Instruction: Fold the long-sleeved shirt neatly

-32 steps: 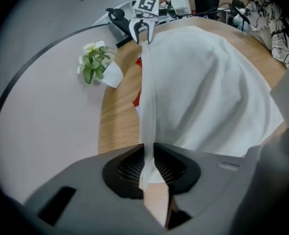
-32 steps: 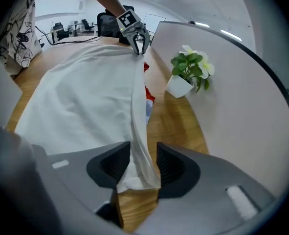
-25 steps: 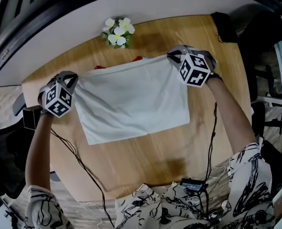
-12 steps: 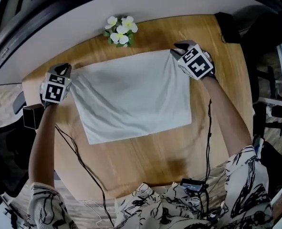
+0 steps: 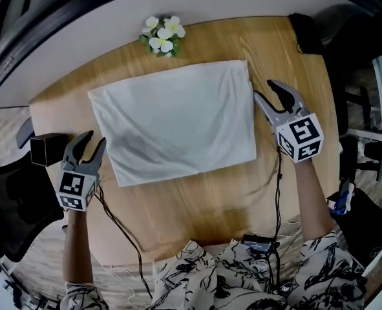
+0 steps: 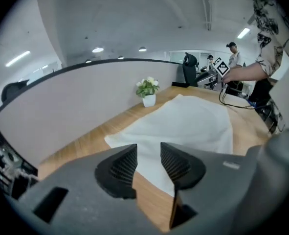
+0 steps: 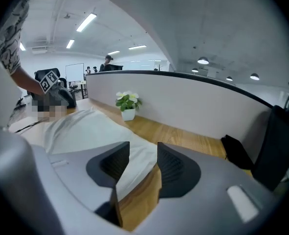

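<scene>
Your left gripper (image 5: pixel 92 141) and right gripper (image 5: pixel 268 90), their jaws just opened and empty, hang on either side of the shirt (image 5: pixel 178 118), which lies mid-table as a flat folded rectangle near the far potted flowers (image 5: pixel 163 36), so folding looks nearly finished.

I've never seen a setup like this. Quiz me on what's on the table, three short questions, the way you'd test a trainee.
1. True or false: the white shirt hangs from the right gripper.
2. What stands on the table just past the white shirt's far edge? A) a mug B) a small pot of white flowers C) a book
3. Fill in: the left gripper holds ____.

Key
1. False: it lies folded flat on the table, and neither gripper holds it.
2. B
3. Nothing. The jaws of both grippers have just been opening, with nothing between them.
</scene>
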`<state>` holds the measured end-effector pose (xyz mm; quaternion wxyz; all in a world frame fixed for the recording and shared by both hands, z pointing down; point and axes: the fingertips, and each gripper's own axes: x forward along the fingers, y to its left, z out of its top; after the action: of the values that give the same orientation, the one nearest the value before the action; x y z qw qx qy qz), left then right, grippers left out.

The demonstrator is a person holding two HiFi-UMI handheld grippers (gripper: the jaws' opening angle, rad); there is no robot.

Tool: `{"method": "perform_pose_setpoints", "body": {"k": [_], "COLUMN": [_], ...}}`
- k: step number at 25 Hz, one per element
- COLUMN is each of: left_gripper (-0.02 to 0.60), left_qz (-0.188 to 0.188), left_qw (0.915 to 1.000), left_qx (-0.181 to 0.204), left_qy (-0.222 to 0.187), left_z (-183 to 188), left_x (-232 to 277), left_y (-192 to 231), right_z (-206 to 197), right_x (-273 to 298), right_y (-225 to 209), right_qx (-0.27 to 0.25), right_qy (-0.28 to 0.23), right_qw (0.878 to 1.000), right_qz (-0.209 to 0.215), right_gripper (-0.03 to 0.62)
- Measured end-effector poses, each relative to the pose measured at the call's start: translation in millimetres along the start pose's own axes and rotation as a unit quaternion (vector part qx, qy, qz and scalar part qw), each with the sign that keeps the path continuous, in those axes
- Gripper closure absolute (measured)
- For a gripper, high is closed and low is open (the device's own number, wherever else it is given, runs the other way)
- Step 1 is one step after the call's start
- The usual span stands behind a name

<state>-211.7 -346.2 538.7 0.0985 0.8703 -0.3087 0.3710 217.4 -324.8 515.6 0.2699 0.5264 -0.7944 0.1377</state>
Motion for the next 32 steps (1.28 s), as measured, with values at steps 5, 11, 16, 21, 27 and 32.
{"method": "perform_pose_setpoints", "body": {"k": [5,11,16,21,27,32], "left_gripper": [0.443,0.442,0.459,0.514,0.565,0.561], "left_qz": [-0.025,-0.03,-0.036,-0.038,-0.006,0.006], "left_qw": [0.9896,0.9819,0.9774,0.9808,0.9782,0.9782], "left_qx": [-0.138,-0.181,-0.206,-0.184,-0.197,-0.188], "left_qy": [0.029,0.047,0.032,0.053,0.064,0.088], "left_z": [-84.6,-134.9,-143.2,-146.5,-150.9,-162.9], "left_x": [-27.2,-43.7,-41.8,-39.7,-51.3,-53.6], "left_y": [-56.6,-95.4,-104.9,-110.8,-109.7,-117.0], "right_z": [-58.5,-134.2,-164.8,-168.8,-175.9,-184.0], "right_x": [-53.8,-87.3,-89.2,-79.9,-86.3,-87.4], "right_y": [55.5,95.0,115.6,126.4,122.1,123.0], "right_qx": [0.09,0.15,0.184,0.188,0.162,0.14], "right_qy": [0.0,0.054,0.084,0.102,0.119,0.133], "right_qw": [0.995,0.987,0.978,0.974,0.978,0.981], "right_qz": [0.041,0.037,0.058,0.072,0.049,0.032], "right_gripper": [0.398,0.358,0.359,0.551,0.568,0.567]}}
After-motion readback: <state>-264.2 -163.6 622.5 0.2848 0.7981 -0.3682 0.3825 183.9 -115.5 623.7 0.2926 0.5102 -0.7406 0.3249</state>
